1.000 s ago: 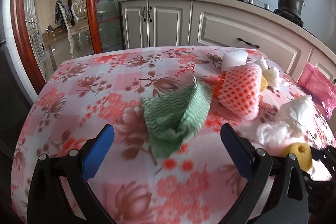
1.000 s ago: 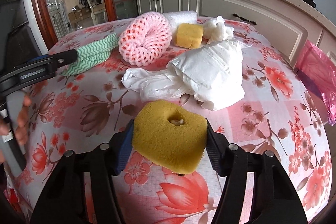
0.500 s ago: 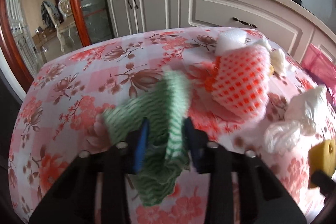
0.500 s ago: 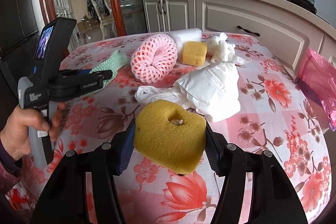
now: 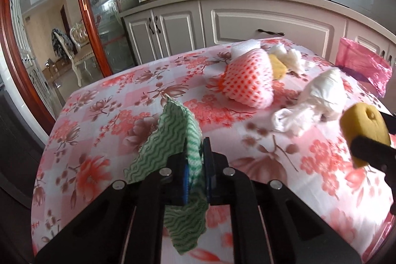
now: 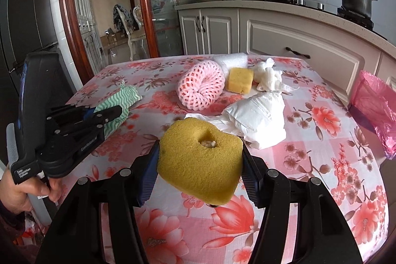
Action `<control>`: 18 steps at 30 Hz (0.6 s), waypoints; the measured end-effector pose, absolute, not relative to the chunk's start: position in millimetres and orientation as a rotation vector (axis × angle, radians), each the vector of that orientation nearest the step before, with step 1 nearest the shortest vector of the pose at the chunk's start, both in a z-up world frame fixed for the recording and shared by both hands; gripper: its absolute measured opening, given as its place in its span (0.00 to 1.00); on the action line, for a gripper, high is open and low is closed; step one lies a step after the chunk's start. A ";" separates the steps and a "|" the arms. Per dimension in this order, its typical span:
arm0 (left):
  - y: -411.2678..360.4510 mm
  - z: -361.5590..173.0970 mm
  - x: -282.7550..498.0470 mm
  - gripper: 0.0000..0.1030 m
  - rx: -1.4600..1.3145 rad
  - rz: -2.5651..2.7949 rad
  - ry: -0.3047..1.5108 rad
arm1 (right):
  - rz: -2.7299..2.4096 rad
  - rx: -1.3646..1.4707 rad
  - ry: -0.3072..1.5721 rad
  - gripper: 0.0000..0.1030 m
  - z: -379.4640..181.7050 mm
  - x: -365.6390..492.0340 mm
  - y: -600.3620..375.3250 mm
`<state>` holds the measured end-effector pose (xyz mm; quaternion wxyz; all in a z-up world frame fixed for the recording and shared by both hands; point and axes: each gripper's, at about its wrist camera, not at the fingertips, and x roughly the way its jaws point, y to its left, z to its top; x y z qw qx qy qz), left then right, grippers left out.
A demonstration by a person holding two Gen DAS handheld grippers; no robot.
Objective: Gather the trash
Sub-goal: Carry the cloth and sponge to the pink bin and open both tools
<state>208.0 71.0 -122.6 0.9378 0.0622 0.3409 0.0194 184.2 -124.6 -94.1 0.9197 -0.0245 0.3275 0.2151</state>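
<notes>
Now my left hand-held gripper (image 5: 194,165) has clamped down on the green wavy-patterned cleaning cloth (image 5: 173,137); a second ago its blue pads stood wide apart on either side of it, with the cloth lying loose near the left edge of the surface (image 5: 104,100). The cloth is pinched between the pads, its top fold sticking up and a tail hanging below, so it looks at least partly lifted, though I cannot tell whether the far end is clear of the floral tablecloth. My right hand-held gripper (image 6: 199,165) grips the yellow sponge with a hole in its top (image 6: 200,160) exactly as before, held above the near edge. So both my hands are loaded, and I judge the next move is carrying both pieces to the pink plastic bag (image 6: 373,105) hanging off the right edge. Left behind toward the far edge are the pink foam fruit net (image 6: 201,88), a small square yellow sponge (image 6: 240,79), crumpled white tissue (image 6: 268,73) and a white plastic bag (image 6: 257,115).
</notes>
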 end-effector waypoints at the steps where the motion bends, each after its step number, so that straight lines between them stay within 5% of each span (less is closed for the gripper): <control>1: 69.3 -119.7 203.0 0.09 0.129 0.037 0.689 | 0.442 -0.048 0.670 0.55 -92.8 182.6 -125.3; 18: 33.8 -83.6 167.3 0.09 0.189 0.011 0.608 | 0.421 0.003 0.586 0.55 -70.0 160.7 -151.9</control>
